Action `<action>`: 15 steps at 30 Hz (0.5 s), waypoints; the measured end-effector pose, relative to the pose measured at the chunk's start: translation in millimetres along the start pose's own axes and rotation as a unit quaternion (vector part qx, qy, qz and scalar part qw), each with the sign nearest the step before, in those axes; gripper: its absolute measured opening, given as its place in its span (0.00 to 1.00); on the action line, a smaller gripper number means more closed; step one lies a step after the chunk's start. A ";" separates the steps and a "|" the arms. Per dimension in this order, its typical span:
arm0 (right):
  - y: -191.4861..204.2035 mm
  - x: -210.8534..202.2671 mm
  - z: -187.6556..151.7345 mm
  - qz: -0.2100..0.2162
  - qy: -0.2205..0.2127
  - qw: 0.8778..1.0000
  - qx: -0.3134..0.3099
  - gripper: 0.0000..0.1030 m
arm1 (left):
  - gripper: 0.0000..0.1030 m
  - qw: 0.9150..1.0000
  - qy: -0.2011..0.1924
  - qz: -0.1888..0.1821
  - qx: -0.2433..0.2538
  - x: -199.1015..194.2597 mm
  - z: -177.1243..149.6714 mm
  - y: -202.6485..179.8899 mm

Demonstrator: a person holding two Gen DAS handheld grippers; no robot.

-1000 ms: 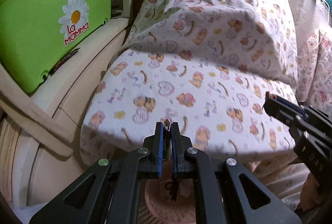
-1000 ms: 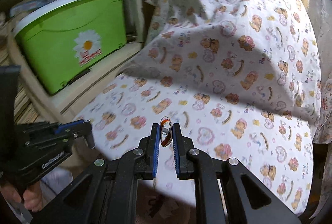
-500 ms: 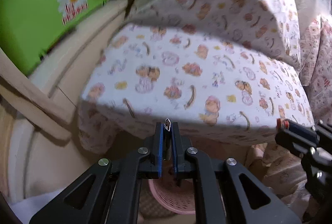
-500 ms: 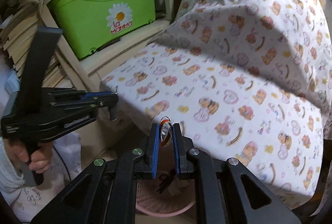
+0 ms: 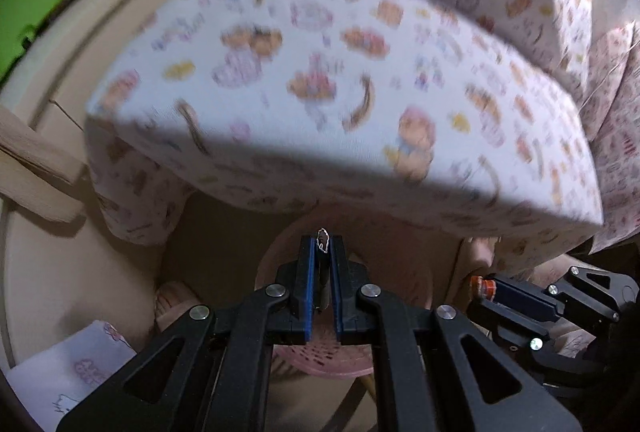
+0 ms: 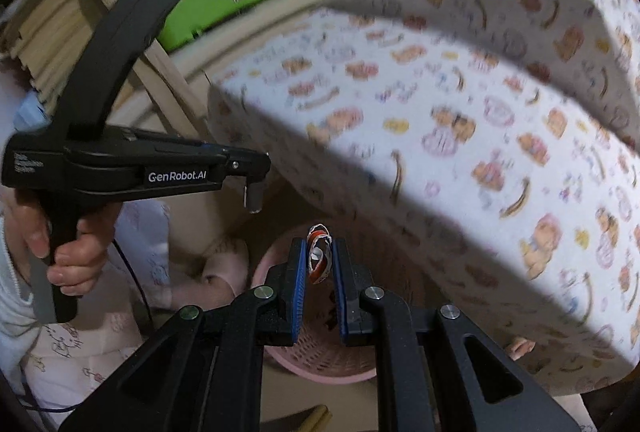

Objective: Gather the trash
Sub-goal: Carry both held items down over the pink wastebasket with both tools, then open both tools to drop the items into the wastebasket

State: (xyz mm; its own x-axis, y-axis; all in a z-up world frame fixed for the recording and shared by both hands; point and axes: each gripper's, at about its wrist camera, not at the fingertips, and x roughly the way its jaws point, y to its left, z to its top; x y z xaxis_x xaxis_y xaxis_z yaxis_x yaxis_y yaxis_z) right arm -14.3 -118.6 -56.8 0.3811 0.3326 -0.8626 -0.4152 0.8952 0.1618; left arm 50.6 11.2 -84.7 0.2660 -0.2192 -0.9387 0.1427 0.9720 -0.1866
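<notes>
Both tools gripping trash: left tool [image 5: 322, 246] pinching dark thin scrap [image 5: 322, 239], right tool [image 6: 318, 258] clamping red-white crumpled wrapper [image 6: 319, 252]; I am centring both above pink perforated plastic basket [image 6: 320, 356] before releasing.

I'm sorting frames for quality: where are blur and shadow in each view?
Left wrist view: the cushion print is motion-smeared, the gripper sharp, and the pink basket lies in shadow. Right wrist view: the cushion is blurred and crossed by a dark shadow, while the wrapper stays crisp.
</notes>
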 end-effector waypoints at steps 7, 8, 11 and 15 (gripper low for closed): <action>-11.3 48.0 -20.9 -0.011 0.078 0.996 0.032 0.13 | 0.07 0.996 0.088 -0.006 0.000 54.1 -17.7 -12.1; -13.1 54.4 -23.8 -0.017 0.085 0.996 0.036 0.13 | 0.07 0.995 0.099 -0.016 -0.008 60.6 -19.4 -10.6; -15.8 70.2 -30.9 -0.054 0.097 0.993 0.037 0.13 | 0.07 0.993 0.120 -0.004 -0.021 77.2 -22.1 -6.6; -23.2 91.9 -38.8 -0.058 0.129 0.989 0.041 0.13 | 0.07 0.991 0.133 0.011 -0.030 88.9 -22.3 -0.3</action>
State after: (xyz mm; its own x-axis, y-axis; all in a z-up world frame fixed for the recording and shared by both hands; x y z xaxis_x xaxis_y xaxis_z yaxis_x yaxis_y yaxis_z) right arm -1.7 -120.4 -158.4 0.1940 0.1489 -0.9696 -0.3089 0.9474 0.0837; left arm 52.9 -6.7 -174.5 0.0059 -0.1762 -0.9843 0.0811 0.9812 -0.1752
